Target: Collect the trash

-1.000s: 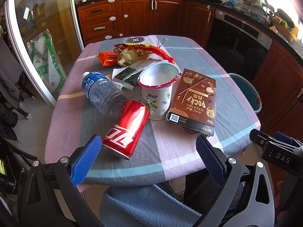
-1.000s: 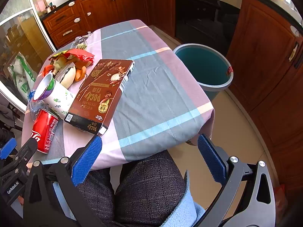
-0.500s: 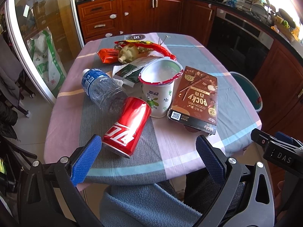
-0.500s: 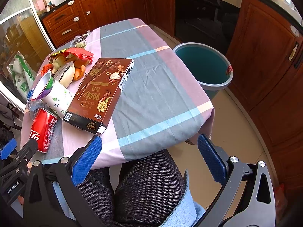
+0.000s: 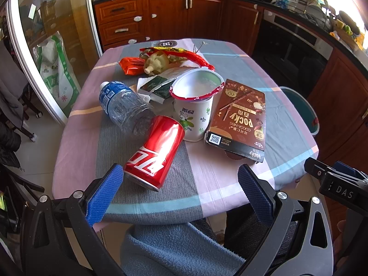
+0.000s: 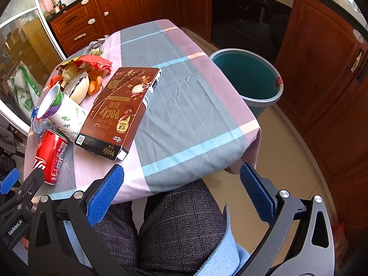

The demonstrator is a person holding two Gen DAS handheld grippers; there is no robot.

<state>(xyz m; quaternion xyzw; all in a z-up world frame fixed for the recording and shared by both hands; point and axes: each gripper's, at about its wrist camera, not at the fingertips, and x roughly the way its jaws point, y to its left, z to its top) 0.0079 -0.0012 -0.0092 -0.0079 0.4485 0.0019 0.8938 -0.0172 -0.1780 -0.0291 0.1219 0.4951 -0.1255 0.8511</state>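
Moved: since a second ago the left gripper point(image 5: 181, 188) has crept nearer the table point(image 5: 202, 184); trash unshifted.
Writing: the brown box point(image 5: 239, 117) reads "Pocky, Cocoa Nibs"; the right gripper's body says "DAS", the left's "GenRobot.AI".
Can: red can point(image 5: 155, 153) on its side at 11 o'clock of the left gripper, just beyond its fingers.
Cup: white cup point(image 5: 195, 108) upright, empty.
Bottle: clear bottle point(image 5: 124, 107) lying flat, empty.
Bin: teal bin point(image 6: 250, 80) at 1 o'clock, empty.
Grippers: left and right gripper point(image 6: 181, 188) both spread wide, holding nothing.
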